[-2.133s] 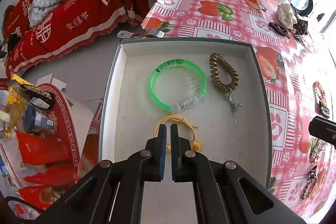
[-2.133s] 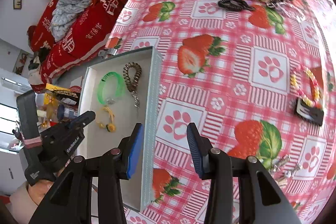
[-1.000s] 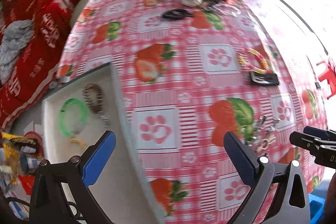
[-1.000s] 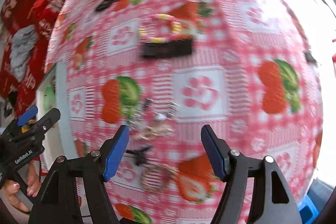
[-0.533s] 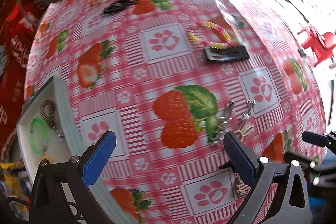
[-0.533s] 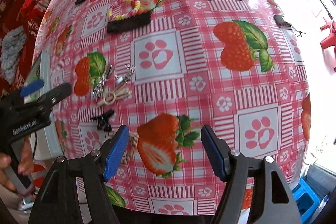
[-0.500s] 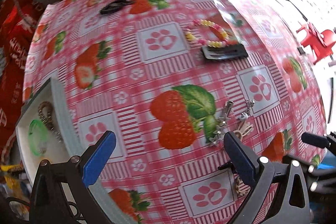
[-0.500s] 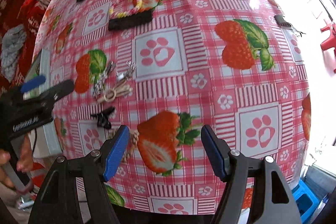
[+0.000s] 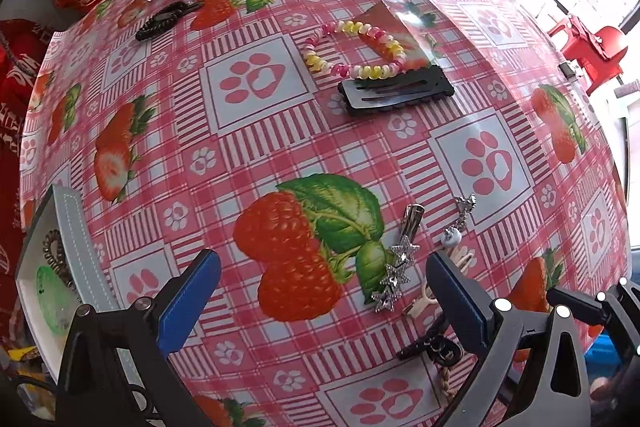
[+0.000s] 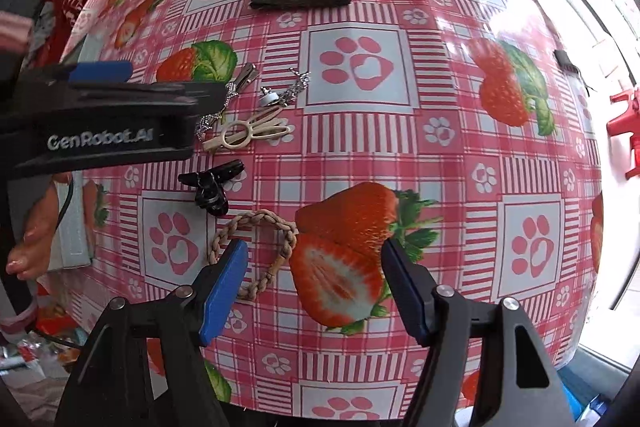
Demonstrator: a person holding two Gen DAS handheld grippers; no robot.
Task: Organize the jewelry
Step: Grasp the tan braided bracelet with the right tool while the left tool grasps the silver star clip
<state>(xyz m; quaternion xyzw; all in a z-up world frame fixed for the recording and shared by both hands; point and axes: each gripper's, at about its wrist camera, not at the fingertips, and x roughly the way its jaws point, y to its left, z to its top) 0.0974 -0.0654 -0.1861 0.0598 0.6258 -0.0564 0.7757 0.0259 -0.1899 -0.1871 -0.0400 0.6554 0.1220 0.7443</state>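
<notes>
- At far left of the left wrist view: white tray point(image 9: 76, 251) at the table edge, holding a green bangle point(image 9: 50, 293) and a brown coil band point(image 9: 54, 251).
- Over the strawberry tablecloth point(image 9: 256, 131): left gripper point(image 9: 322, 301), jaws spread wide, gripping nothing.
- Between its blue pads: silver star clip point(image 9: 396, 267), lying flat.
- Just right of that: pearl-and-star earring point(image 9: 456, 227), then beige clip point(image 9: 440, 287) partly behind the right pad.
- Farther up the table: pink-yellow coil bracelet point(image 9: 356, 47) touching a black snap clip point(image 9: 396, 91); black hair tie point(image 9: 168, 21) well to their left.
- In the right wrist view, from the left: left gripper's side, then beige clip point(image 10: 248, 135), black claw clip point(image 10: 212, 187) below it, braided tan ring point(image 10: 256, 251) below that.
- Right gripper point(image 10: 314, 291): jaws wide apart, empty, left pad point(image 10: 222, 295) overlapping the braided ring's edge; whether touching, cannot tell.
</notes>
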